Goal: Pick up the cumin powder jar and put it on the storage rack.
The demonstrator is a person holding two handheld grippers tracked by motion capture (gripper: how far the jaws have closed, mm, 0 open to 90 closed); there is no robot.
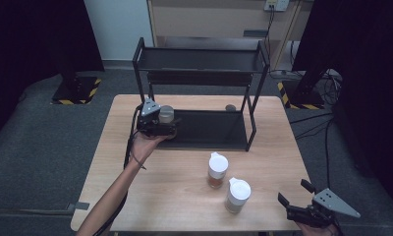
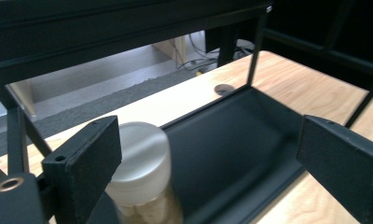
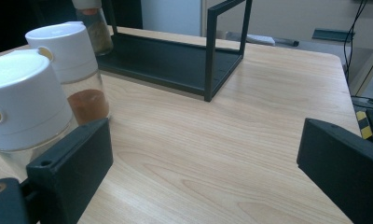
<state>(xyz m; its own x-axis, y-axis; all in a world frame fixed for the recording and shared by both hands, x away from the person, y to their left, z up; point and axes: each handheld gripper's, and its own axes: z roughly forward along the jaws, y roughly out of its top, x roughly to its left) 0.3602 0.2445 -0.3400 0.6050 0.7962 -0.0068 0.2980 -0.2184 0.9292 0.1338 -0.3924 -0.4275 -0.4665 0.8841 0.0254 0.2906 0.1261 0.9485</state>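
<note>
Spice jars: two white-lidded ones stand free on the table (image 1: pixel 135 196), front centre. Nearest is the pale-fill jar (image 1: pixel 238 194), just beside it the red-powder jar (image 1: pixel 217 170); a third jar (image 1: pixel 166 114) sits at the left end of the black rack's (image 1: pixel 204 129) bottom tray, farther back.

Right gripper (image 1: pixel 296 199) hovers at the near right corner, jaws spread wide, holding nothing, well apart from the pale-fill jar. In the right gripper view that jar (image 3: pixel 24 100) and the red one (image 3: pixel 68 65) sit off to the left of its jaws, not between them.

Left gripper (image 1: pixel 170 125) is at the rack w/ jaws wide. In the left gripper view the third jar (image 2: pixel 140 168) sits right against the left-hand jaw; can't tell if they touch. The other jaw is well clear, so no grip.

Risks, as I judge: backing the left gripper out crooked could drag that jaw across the jar and tip it off the tray edge. On the right, the two table jars stand close together, so a wide approach to one prob. knocks the other over.
</note>
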